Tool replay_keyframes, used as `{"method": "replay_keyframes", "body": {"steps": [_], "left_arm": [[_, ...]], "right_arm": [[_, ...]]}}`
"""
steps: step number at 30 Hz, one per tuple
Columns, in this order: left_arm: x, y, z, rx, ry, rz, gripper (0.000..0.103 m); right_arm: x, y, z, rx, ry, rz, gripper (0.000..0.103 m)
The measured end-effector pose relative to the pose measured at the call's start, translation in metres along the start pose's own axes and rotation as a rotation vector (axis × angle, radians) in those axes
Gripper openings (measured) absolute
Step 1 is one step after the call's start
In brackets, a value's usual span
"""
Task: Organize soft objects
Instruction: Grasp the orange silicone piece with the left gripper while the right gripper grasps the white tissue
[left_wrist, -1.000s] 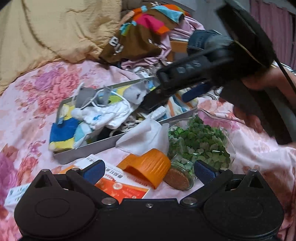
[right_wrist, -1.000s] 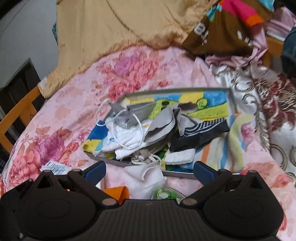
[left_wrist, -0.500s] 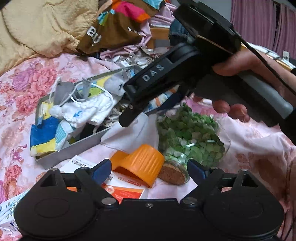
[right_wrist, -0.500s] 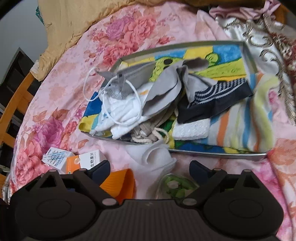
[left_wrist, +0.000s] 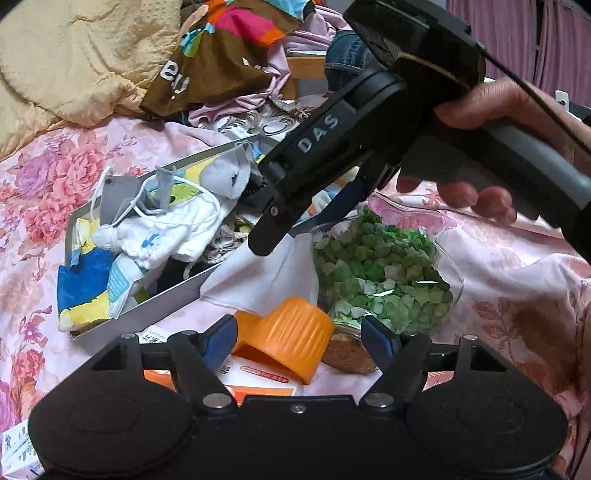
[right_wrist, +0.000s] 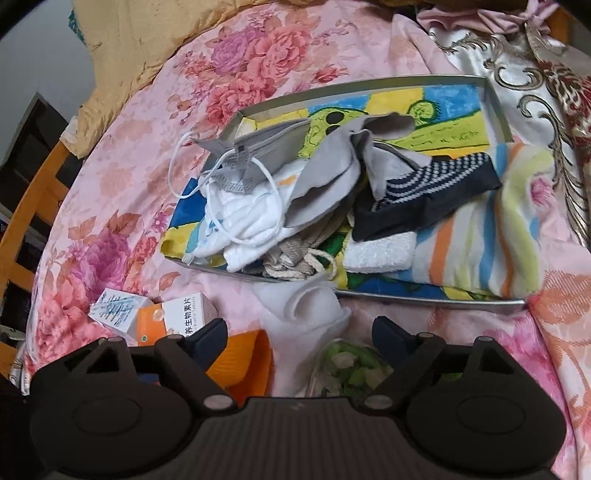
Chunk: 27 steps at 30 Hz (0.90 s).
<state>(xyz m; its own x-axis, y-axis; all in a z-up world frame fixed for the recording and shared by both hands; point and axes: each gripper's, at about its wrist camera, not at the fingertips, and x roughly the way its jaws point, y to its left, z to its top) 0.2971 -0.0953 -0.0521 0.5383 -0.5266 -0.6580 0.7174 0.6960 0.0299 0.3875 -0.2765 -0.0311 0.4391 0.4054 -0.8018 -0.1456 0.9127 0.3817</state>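
your right tool (right_wrist: 299, 332), jaws closing on nothing yet, hangs right over the white sock (right_wrist: 306, 306) lying just outside the tray (right_wrist: 369, 291), nearer than your left tool (left_wrist: 299, 341), also closing

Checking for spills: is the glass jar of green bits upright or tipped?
Tipped: the glass jar lies sideways on the bedspread, cork stopper facing sideways.

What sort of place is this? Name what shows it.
Probably a bedroom: things lie on a flowered bedspread, a yellow quilt is heaped behind, and clothes are piled beside a tray of socks.
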Motion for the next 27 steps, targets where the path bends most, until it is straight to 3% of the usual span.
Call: {"method": "replay_keyframes", "body": {"steps": [5, 12, 20, 23, 27], "left_arm": [[0.002, 0.0, -0.002, 0.015, 0.01, -0.002, 0.072], [0.003, 0.004, -0.004, -0.003, 0.025, 0.007, 0.055], [0.004, 0.003, -0.005, 0.009, 0.028, 0.025, 0.051], [0.005, 0.003, -0.006, 0.0, 0.026, 0.025, 0.047], [0.005, 0.005, -0.005, -0.023, 0.032, 0.011, 0.041]], "right_arm": [[-0.01, 0.0, 0.001, -0.009, -0.003, 0.012, 0.089], [0.011, 0.003, 0.001, -0.016, -0.005, -0.014, 0.089], [0.03, 0.013, 0.001, -0.077, 0.021, -0.014, 0.089], [0.036, 0.012, 0.002, -0.077, 0.026, -0.035, 0.08], [0.039, 0.009, 0.002, -0.071, 0.01, -0.047, 0.059]]}}
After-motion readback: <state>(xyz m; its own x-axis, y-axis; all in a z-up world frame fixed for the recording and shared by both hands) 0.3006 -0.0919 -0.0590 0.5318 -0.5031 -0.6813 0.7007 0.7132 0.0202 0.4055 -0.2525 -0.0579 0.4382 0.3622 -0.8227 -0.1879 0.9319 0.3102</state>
